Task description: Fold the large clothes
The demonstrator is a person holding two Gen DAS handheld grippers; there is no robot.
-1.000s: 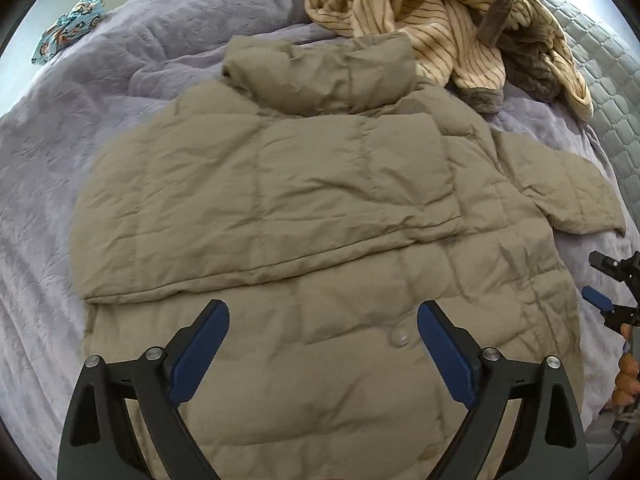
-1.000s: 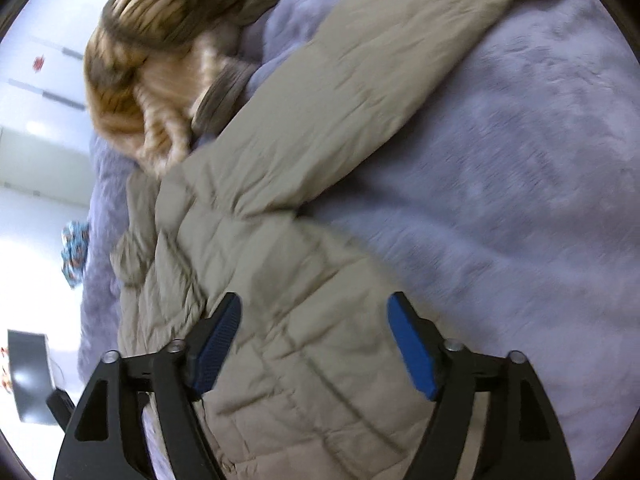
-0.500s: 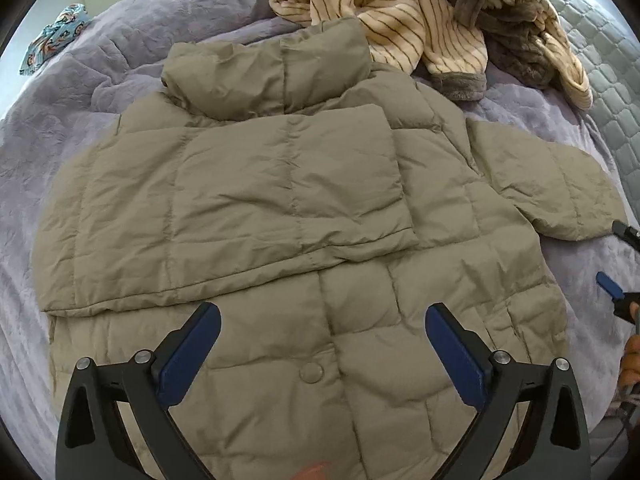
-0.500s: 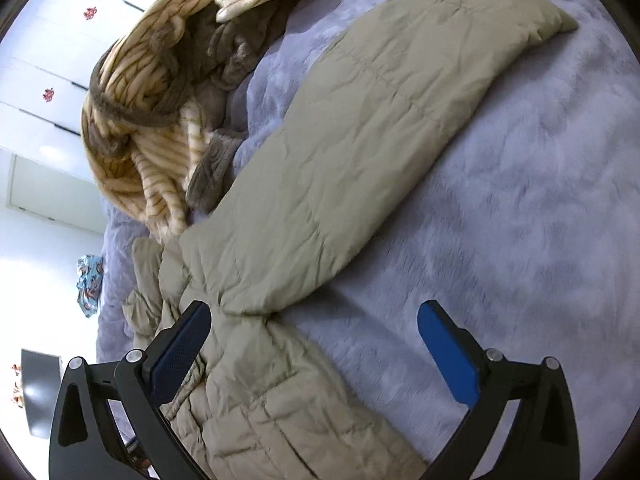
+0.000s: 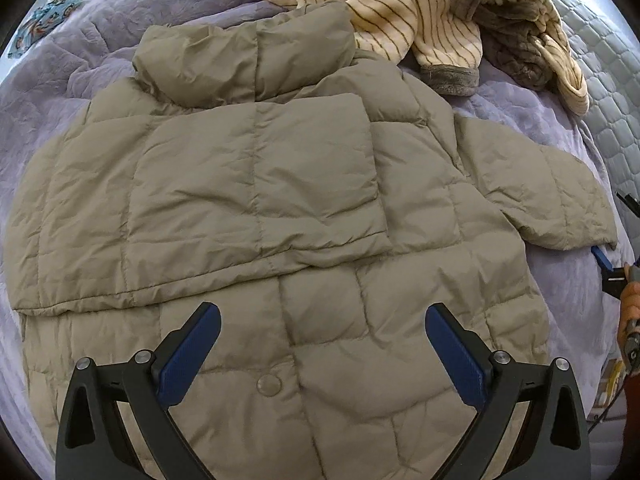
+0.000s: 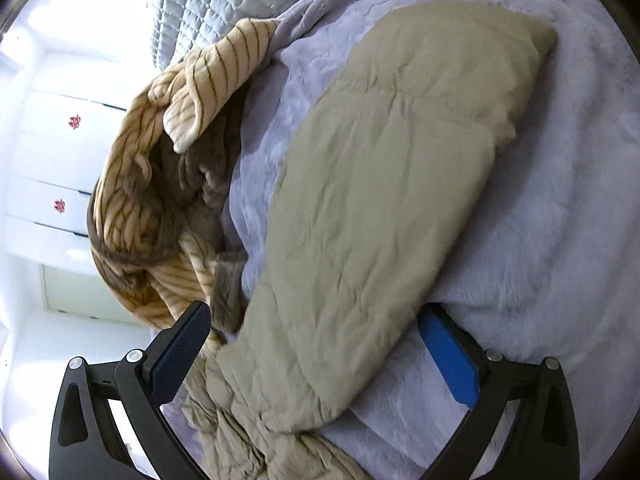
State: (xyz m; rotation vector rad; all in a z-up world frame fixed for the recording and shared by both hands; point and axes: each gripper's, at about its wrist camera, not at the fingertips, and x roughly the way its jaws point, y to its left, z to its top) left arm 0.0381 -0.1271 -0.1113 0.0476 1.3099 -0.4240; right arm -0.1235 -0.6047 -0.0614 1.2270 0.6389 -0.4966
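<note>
One khaki quilted puffer jacket (image 5: 280, 208) lies flat on a lavender plush blanket (image 5: 60, 92), collar (image 5: 244, 60) toward the far side. Its left sleeve is folded across the chest; the other sleeve (image 6: 392, 184) stretches out sideways on the blanket. One round snap button (image 5: 269, 384) shows on the lower front panel.

Two grippers are present. The left gripper (image 5: 322, 350) is above the jacket's lower hem area, its jaws wide apart and holding nothing, blue ribbed pads (image 5: 188, 354) facing inward. The right gripper (image 6: 316, 354) straddles the outstretched sleeve near the shoulder, jaws likewise spread, the sleeve lying between them. Whether its pads touch the fabric cannot be told with confidence, as that view is slightly blurred.

One heap of cream fleece with brown stripes and grey trim (image 5: 432, 12) lies beyond the collar, touching the jacket's upper edge and close to the sleeve's inner side. One small patterned cloth (image 5: 40, 20) lies at the far left edge of the bed. A pale quilted mattress surface (image 5: 604, 92) runs along the right side.

The jacket shell is smooth, creased and stitched into rectangular panels.
</note>
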